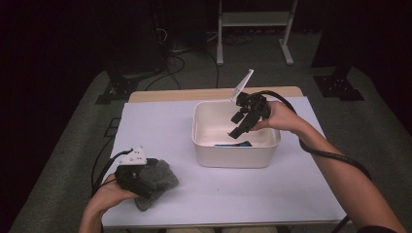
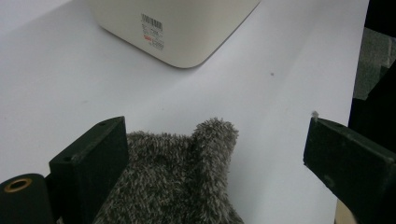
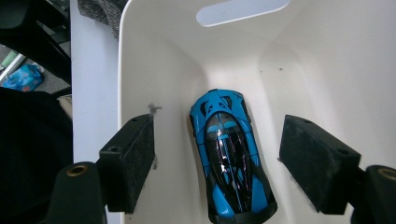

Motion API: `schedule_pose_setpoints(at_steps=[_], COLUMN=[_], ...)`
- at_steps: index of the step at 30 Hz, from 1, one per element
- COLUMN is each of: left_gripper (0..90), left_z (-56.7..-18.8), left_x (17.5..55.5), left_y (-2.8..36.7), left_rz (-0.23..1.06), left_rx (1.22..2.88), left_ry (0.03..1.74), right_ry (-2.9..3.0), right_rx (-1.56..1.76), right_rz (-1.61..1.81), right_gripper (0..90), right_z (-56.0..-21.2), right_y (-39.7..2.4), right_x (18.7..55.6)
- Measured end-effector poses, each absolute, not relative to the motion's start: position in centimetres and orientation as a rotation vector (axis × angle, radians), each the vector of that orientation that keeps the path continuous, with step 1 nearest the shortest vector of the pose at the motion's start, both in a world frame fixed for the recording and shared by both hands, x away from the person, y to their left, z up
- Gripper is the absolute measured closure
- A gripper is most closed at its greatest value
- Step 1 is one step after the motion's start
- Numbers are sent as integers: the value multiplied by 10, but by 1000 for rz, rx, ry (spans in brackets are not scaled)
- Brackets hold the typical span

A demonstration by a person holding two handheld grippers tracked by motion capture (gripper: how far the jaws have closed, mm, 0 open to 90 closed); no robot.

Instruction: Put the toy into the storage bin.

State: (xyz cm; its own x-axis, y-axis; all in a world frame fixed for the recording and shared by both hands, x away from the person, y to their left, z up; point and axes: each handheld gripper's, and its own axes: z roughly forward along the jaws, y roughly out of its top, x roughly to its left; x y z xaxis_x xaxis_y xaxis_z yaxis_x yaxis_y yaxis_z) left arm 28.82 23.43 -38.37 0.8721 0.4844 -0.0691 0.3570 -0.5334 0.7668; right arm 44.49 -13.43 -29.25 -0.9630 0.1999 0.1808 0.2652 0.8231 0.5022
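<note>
A blue and black toy car [image 3: 231,156] lies on the floor of a white plastic bin [image 1: 236,154], by its near wall [image 1: 235,143]. My right gripper [image 1: 238,125] hangs over the bin pointing down. Its jaws stand open [image 3: 219,140] on either side of the car, above it and not touching. A grey fuzzy cloth [image 1: 158,182] lies at the table's front left. My left gripper [image 1: 145,187] rests over it, open. The cloth [image 2: 187,177] lies between the jaws, against the left one in the left gripper view, well clear of the other [image 2: 217,135].
The white table top [image 1: 160,126] has bare room left of and in front of the bin. A barcode label [image 2: 152,31] is on the bin's outer wall. A metal stand [image 1: 252,19] and cables sit on the floor beyond the table.
</note>
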Motion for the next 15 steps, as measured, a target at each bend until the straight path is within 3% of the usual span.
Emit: schedule_pose_setpoints(at_steps=[15], left_gripper=[63], left_z=[-386], left_x=[289], left_y=[233], left_rz=[188], left_rx=[2193], left_ry=[614], right_ry=[-2889], right_rx=[-402], right_rz=[-858], right_gripper=[239], right_z=[-283], right_y=[-152], right_x=[436])
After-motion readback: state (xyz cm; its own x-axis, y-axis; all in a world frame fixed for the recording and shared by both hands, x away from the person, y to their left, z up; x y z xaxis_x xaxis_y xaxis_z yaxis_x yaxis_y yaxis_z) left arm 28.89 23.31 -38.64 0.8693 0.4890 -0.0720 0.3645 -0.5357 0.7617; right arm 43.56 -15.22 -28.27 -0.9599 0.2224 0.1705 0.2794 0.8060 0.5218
